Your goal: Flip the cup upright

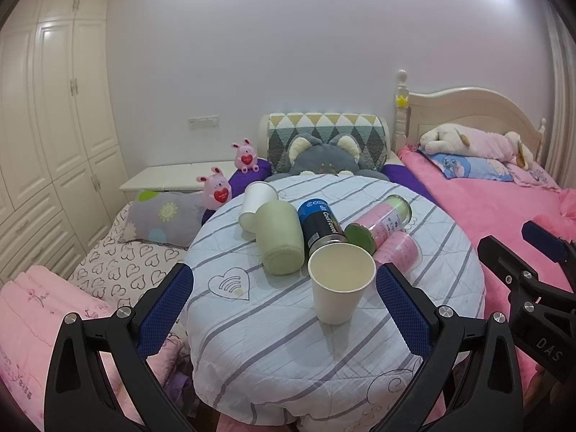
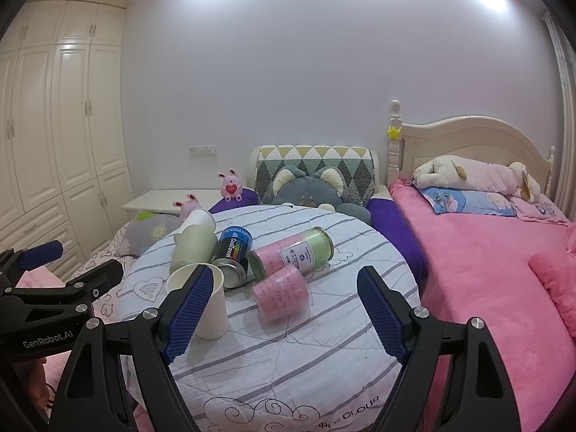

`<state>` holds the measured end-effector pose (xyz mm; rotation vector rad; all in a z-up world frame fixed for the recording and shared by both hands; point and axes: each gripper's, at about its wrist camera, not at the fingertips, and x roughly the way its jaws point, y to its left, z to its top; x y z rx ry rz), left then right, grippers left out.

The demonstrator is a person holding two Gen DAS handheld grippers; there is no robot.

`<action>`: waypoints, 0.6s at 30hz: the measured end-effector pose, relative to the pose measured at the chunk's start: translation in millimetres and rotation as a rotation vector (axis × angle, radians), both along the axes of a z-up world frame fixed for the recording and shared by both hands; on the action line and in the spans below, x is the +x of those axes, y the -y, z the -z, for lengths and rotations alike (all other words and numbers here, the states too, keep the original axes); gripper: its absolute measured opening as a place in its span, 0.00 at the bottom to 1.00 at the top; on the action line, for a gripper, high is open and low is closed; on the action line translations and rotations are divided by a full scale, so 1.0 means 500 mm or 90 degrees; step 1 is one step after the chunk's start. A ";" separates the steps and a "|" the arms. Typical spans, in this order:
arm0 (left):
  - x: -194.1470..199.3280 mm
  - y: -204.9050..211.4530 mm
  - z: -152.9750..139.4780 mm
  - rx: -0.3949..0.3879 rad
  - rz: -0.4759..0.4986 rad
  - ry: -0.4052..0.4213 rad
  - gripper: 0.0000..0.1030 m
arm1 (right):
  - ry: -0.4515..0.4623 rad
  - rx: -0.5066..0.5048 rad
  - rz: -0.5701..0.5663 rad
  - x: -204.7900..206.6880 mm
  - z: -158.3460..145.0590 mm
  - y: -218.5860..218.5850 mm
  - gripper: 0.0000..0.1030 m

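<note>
A white paper cup (image 1: 340, 282) stands upright, mouth up, on the round striped table (image 1: 273, 327); it also shows in the right wrist view (image 2: 212, 306). My left gripper (image 1: 284, 309) is open and empty, its jaws wide either side of the cup and a little nearer than it. My right gripper (image 2: 280, 313) is open and empty over the table's near part, its left finger (image 2: 187, 309) in front of the cup. A second white paper cup (image 1: 256, 196) lies on its side at the table's far left. A pale green cup (image 1: 279, 239) lies on its side beside it.
A blue-black can (image 1: 320, 223), a pink-green jar (image 1: 381, 221) and a pink roll (image 2: 282, 293) lie on their sides behind the upright cup. Beds with pink bedding (image 2: 486, 270), pillows and plush toys (image 1: 324, 154) surround the table. Wardrobes (image 1: 46, 115) stand at left.
</note>
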<state>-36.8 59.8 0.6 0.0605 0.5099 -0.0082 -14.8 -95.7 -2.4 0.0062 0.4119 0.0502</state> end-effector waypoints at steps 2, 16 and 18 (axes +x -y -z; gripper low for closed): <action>0.000 0.001 0.001 0.002 0.000 0.000 1.00 | -0.004 0.001 0.001 0.004 0.001 0.002 0.81; 0.029 0.014 0.004 0.007 0.001 0.003 1.00 | -0.012 0.006 -0.002 0.033 0.005 0.009 0.81; 0.035 0.015 0.006 0.006 0.001 0.001 1.00 | -0.015 0.006 -0.002 0.039 0.006 0.010 0.81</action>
